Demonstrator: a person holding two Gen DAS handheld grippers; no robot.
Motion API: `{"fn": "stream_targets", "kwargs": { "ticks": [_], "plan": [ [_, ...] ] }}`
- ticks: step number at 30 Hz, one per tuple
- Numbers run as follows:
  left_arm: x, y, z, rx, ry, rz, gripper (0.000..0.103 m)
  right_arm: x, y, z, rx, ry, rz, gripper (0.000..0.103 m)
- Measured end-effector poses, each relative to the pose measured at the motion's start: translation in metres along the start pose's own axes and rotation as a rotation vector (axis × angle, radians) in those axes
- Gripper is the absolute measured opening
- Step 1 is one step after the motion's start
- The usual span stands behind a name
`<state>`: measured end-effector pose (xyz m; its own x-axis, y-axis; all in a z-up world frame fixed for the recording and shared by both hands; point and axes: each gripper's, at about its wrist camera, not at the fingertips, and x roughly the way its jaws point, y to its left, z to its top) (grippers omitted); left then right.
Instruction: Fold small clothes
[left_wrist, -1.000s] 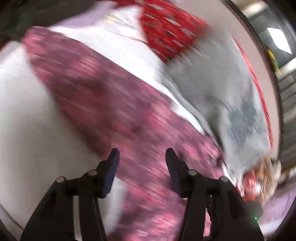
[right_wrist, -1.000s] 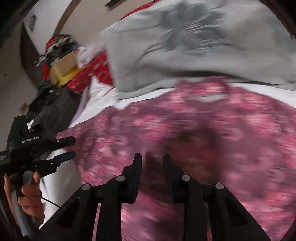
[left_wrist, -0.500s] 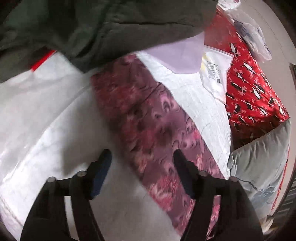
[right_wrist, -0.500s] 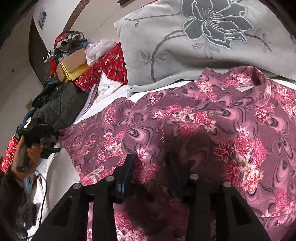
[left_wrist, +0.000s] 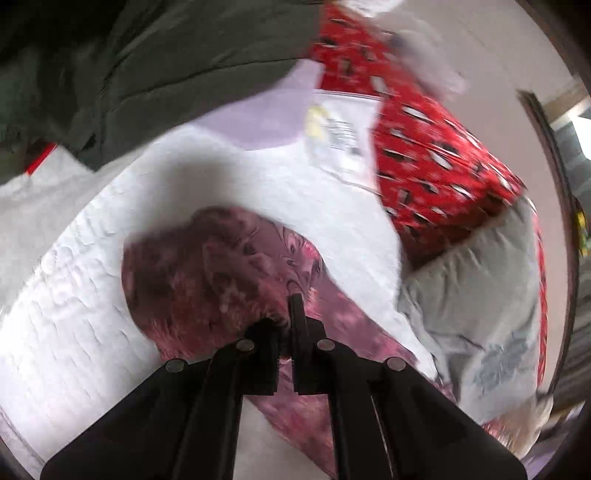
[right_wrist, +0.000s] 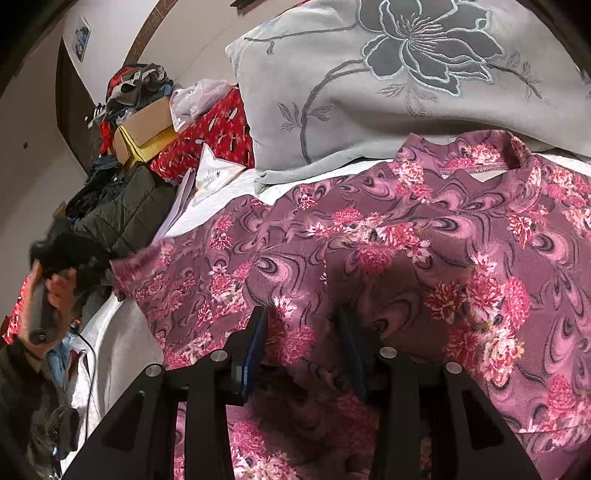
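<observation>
A: Start with the biggest thing. What is all this lying on?

B: A bed (right_wrist: 122, 343) under a white quilted cover. At its head a grey pillow (right_wrist: 369, 92) with a stitched flower, and a red patterned blanket (left_wrist: 424, 147) beside it. A dark padded jacket (left_wrist: 129, 66) lies along the far side.

A: And the garment to fold?

B: The maroon floral top (right_wrist: 388, 240) is spread flat across the cover, its collar just below the pillow, one sleeve (left_wrist: 207, 280) reaching out toward the jacket.

A: The tongs?

B: The left tongs (left_wrist: 286, 314) are pinched fully together on the end of that sleeve, cloth bunched around the tips. The right tongs (right_wrist: 303, 332) stand partly open over the body of the top, fabric lying between the fingers. Whether the pads press on it I cannot tell; it looks more like resting than gripping.

A: What could spoil the fold?

B: I'd say three things. The left grip is only on a small bunch near the cuff, so a quick pull could slip it free. If the right tongs don't pin the body, dragging the sleeve across would pull the whole top with it and skew it. And the sleeve is already crumpled, so it may land wrinkled rather than flat.
</observation>
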<state>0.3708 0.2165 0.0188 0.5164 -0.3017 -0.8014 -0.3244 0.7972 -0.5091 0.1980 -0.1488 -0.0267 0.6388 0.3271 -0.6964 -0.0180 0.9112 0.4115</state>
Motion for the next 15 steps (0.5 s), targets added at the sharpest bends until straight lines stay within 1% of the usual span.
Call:
{"fn": "stream_targets", "kwargs": {
  "ticks": [4, 6, 8, 13, 15],
  "plan": [
    [-0.020, -0.044, -0.019, 0.091, 0.007, -0.032, 0.002, -0.006, 0.011, 0.001, -0.083, 0.033, -0.055, 0.042],
    [-0.028, -0.065, -0.029, 0.135, 0.004, -0.041, 0.002, -0.014, 0.011, 0.001, -0.106, 0.041, -0.078, 0.048],
    [-0.035, -0.088, -0.044, 0.179, 0.008, -0.060, 0.002, -0.022, 0.008, 0.002, -0.115, 0.040, -0.119, 0.050],
    [-0.038, -0.137, -0.082, 0.270, 0.039, -0.085, 0.002, -0.052, -0.017, 0.007, -0.105, 0.022, -0.219, 0.051],
    [-0.034, -0.156, -0.102, 0.300, 0.067, -0.100, 0.002, -0.065, -0.031, 0.010, -0.096, 0.014, -0.261, 0.051]
  ]
}}
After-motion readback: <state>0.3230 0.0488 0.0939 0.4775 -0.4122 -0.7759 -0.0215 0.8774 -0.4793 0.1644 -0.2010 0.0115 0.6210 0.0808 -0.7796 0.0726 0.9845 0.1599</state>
